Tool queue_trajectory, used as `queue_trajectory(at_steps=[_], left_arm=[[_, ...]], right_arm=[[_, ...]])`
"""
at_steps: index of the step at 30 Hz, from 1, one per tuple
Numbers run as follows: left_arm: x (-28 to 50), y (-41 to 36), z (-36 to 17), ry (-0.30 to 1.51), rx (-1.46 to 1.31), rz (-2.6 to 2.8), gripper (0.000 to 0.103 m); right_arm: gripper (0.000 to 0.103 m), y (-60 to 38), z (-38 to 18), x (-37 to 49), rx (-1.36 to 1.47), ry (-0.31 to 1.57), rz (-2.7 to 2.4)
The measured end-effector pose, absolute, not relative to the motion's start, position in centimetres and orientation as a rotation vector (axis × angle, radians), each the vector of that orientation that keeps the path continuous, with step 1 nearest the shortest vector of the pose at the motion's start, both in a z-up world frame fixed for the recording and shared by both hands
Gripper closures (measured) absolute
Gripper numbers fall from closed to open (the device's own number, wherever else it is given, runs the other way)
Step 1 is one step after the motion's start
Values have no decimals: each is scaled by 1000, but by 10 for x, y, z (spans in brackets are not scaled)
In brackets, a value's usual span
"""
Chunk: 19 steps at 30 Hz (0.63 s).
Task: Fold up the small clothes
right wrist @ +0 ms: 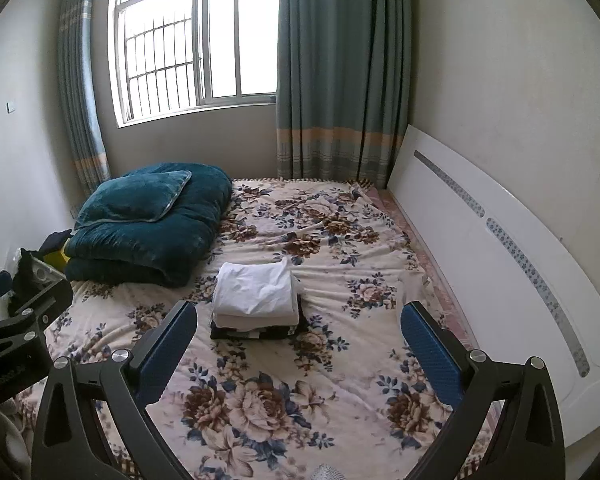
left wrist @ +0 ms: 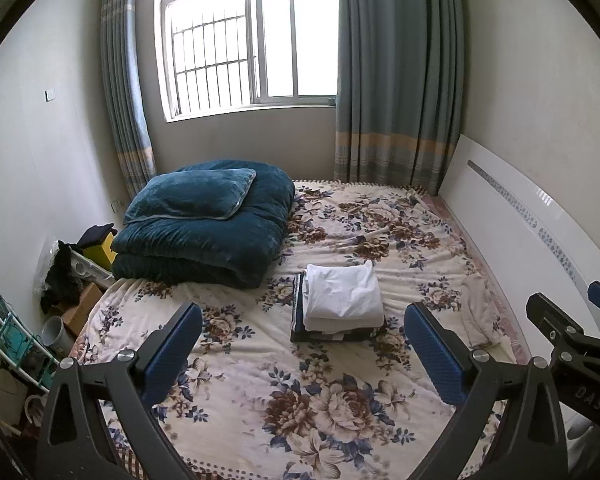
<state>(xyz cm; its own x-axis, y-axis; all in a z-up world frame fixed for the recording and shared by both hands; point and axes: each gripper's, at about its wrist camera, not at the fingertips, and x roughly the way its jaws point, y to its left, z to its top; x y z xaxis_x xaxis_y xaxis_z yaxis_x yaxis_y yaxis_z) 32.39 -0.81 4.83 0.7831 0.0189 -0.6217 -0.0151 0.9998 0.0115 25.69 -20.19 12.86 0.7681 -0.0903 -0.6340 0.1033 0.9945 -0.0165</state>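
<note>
A stack of folded clothes sits mid-bed: a white folded garment (left wrist: 342, 294) (right wrist: 256, 290) lies on top of dark striped folded pieces (left wrist: 298, 316) (right wrist: 256, 333). My left gripper (left wrist: 300, 350) is open, hovering over the floral bedspread (left wrist: 260, 392) nearer than the stack, with nothing between its blue pads. My right gripper (right wrist: 298, 346) is also open and empty, held above the bedspread (right wrist: 340, 400) short of the stack. The right gripper's body (left wrist: 572, 344) shows at the right edge of the left wrist view; the left one's body (right wrist: 16, 328) shows at the left edge of the right wrist view.
A folded teal quilt with a pillow (left wrist: 204, 220) (right wrist: 148, 220) lies at the bed's far left. A white headboard (left wrist: 520, 232) (right wrist: 500, 240) lines the right side. Boxes, a rack and clutter (left wrist: 60, 292) crowd the floor on the left. Window and curtains stand behind.
</note>
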Motion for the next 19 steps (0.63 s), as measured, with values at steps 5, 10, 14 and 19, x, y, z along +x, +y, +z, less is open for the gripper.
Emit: queue_trajectory(at_steps=[5,10,14,19], left_arm=[[324,-9,48,673,6,16,0],[321,-6,49,672,9,18,0],[320,-7,48,671,9,16,0],[316,-2,49,662,18,19,0]], right_arm=[[0,-202,129,256,21,687,-105],[0,-202,129,255,15,689,-106],[0,-201,129,255,13,689,-106],[0,-201,128,254,15,689,-108]])
